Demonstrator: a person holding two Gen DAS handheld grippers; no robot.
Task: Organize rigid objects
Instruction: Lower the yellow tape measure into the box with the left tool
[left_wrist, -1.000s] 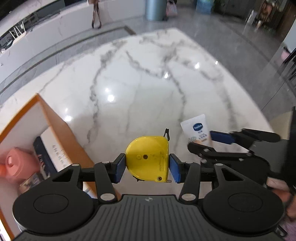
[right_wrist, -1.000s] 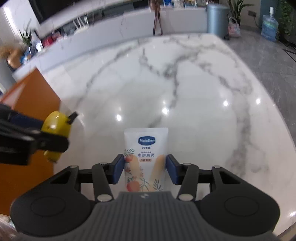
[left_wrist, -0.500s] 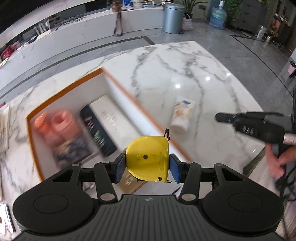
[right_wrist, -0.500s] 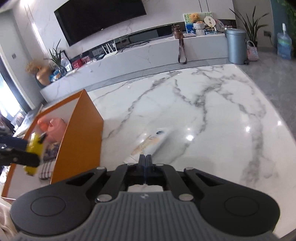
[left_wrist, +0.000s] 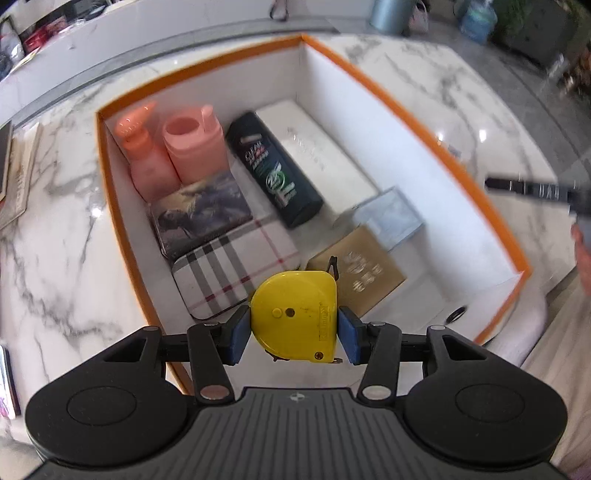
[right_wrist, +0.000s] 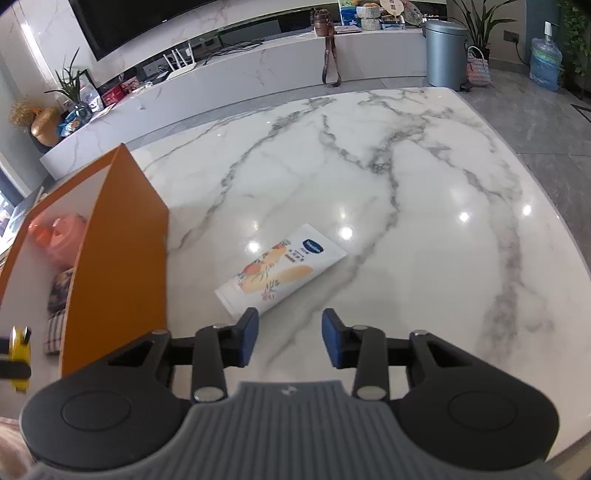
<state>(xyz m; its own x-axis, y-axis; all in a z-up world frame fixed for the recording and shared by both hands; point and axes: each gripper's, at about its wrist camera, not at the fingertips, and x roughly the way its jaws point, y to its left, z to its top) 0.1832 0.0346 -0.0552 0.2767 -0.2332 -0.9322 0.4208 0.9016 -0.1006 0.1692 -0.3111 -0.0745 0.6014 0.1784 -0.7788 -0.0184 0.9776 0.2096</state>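
Gripping: left gripper (left_wrist: 293, 332) clamps yellow tape measure (left_wrist: 295, 314) between blue pads, above near end of orange box (left_wrist: 417, 122).
Right gripper (right_wrist: 290, 341): jaws opening, nothing between them; lotion tube (right_wrist: 282, 267) lies flat on marble table (right_wrist: 406, 184) just beyond fingertips.
Change: a second ago the tube stood between the right pads; the left view then showed mostly bare tabletop, now the box interior.
Box contents: two pink bottles (left_wrist: 173, 151), dark shampoo bottle (left_wrist: 275, 170), white carton (left_wrist: 317, 151), plaid case (left_wrist: 236, 269), printed pack (left_wrist: 203, 212), tan box (left_wrist: 360, 273), pale blue box (left_wrist: 391, 216).
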